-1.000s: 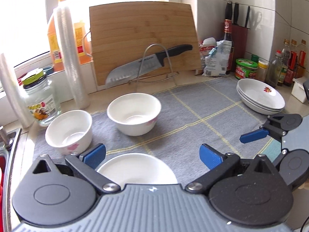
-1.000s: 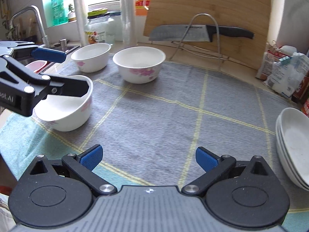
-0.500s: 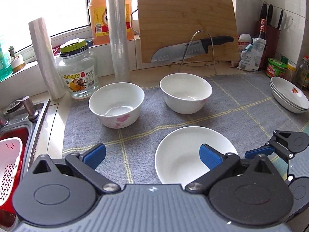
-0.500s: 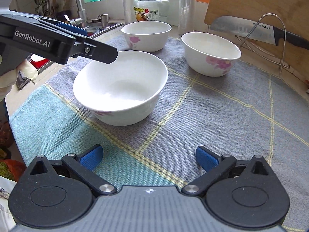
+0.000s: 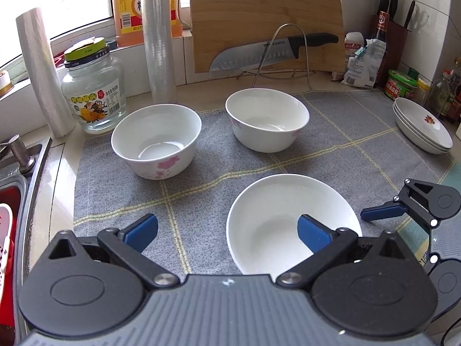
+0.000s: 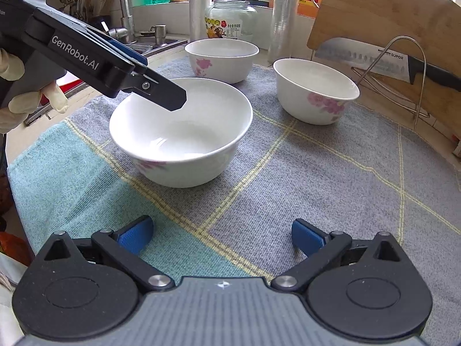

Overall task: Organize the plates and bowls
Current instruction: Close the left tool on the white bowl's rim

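Three white bowls with pink flowers stand on a grey checked cloth (image 5: 331,144). The near bowl (image 5: 276,219) (image 6: 184,132) lies under my open left gripper (image 5: 227,230), whose right finger hangs over its inside. The left bowl (image 5: 157,139) (image 6: 222,57) and the far bowl (image 5: 266,119) (image 6: 315,90) stand behind it. A stack of white plates (image 5: 422,125) sits at the cloth's right edge. My right gripper (image 6: 222,235) is open and empty, low over the cloth in front of the near bowl; it also shows in the left wrist view (image 5: 383,212).
A knife on a wire rack (image 5: 273,52) leans against a bamboo board (image 5: 268,17) at the back. A glass jar (image 5: 92,86), film rolls (image 5: 158,34) and an oil bottle stand near the window. The sink (image 5: 11,190) lies left; bottles and a knife block stand right.
My left gripper has swung left and dropped over the near bowl. My right gripper has turned left toward the same bowl, so the plates have left its view.
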The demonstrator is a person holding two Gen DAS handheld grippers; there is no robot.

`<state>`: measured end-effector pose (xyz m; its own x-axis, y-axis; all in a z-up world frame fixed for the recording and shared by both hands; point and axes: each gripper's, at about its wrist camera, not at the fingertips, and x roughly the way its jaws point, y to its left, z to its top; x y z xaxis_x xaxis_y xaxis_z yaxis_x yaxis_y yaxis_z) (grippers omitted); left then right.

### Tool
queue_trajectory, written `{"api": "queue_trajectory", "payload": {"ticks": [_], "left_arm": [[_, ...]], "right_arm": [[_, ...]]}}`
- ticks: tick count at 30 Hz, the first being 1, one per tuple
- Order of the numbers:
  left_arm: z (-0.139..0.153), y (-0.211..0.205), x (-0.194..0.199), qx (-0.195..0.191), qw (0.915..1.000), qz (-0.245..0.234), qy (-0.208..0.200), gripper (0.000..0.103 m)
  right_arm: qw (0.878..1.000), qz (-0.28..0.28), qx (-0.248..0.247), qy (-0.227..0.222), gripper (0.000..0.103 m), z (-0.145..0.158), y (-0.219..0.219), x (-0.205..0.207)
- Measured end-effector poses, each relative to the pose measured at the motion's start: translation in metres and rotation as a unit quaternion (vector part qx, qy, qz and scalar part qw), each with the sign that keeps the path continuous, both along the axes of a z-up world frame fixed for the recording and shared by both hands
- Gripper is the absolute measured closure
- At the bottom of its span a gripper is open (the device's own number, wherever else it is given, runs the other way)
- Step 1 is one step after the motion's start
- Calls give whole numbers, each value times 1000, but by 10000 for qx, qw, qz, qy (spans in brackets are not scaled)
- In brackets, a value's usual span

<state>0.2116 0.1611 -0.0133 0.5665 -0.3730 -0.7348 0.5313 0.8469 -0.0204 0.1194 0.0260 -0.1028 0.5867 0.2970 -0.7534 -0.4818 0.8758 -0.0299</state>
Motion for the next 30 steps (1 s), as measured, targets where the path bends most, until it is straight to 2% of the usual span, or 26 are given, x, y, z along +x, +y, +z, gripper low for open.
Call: {"api": "queue_trajectory", "payload": {"ticks": [3, 7, 11, 12, 14, 17, 25, 30], "left_arm": [[-1, 0, 5, 82, 9999, -64, 102, 1], [-1, 1, 12, -58, 9992, -173, 353, 3], [-2, -4, 13, -81, 9984, -332, 460, 16], [-3, -5, 13, -76, 9980, -375, 494, 18], [-4, -8, 12, -83, 9975, -433, 553, 29], [-5, -10, 12, -87, 9967, -522, 617, 35], [-7, -13, 13, -181, 9950, -628, 754, 44], [-6, -16, 11, -189, 9945, -677, 781, 47]], "right_arm": [[9995, 172, -173, -222, 0, 2, 10, -2], [9985, 403, -113, -341, 0, 7, 21, -2], [9980, 470, -70, -425, 3, 11, 28, 1], [9979, 485, -60, -431, 6, 12, 29, 2], [9978, 492, -42, -435, 14, 14, 30, 5], [9975, 502, -29, -492, 15, 17, 29, 6], [9962, 661, -35, -559, 25, 20, 31, 4], [9964, 653, -27, -537, 26, 21, 30, 5]]}}
